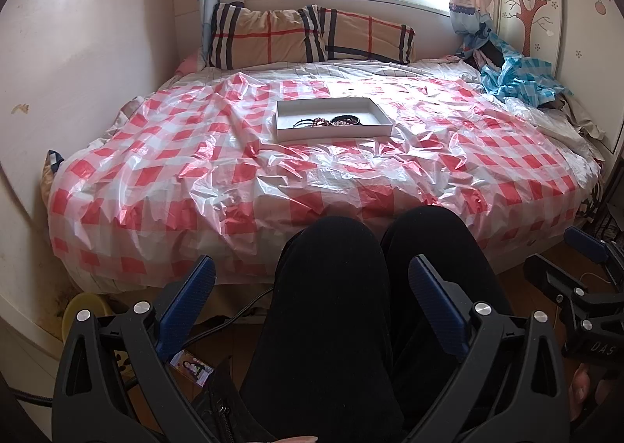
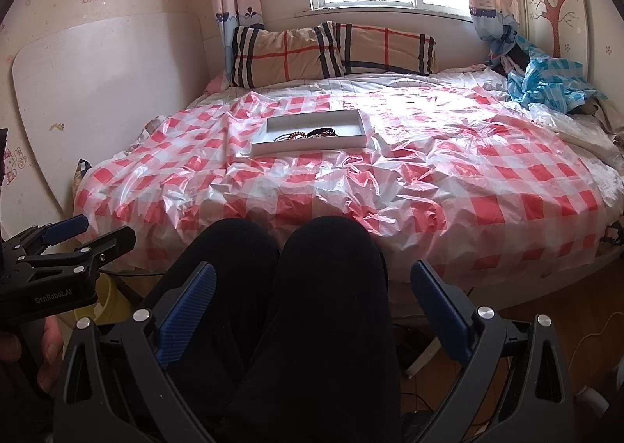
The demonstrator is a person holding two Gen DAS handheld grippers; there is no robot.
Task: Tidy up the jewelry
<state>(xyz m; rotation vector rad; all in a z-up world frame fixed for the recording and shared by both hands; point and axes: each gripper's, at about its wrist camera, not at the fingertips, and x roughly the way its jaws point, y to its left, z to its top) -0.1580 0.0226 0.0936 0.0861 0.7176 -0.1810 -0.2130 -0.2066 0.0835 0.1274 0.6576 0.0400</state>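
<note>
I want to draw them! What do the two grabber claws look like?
The left gripper and right gripper match: chunky black plastic frames with cut-out holes, silver round bolts, and flat blue textured finger pads. White lettering on the sides reads "GenRobot.AI" on one and "DAS" on the other.

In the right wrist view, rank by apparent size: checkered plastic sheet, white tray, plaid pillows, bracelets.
1. checkered plastic sheet
2. plaid pillows, though farther away
3. white tray
4. bracelets, inside the tray

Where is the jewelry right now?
In both views, the jewelry lies inside the white tray mid-bed on the checked plastic sheet, before the pillows.
</note>
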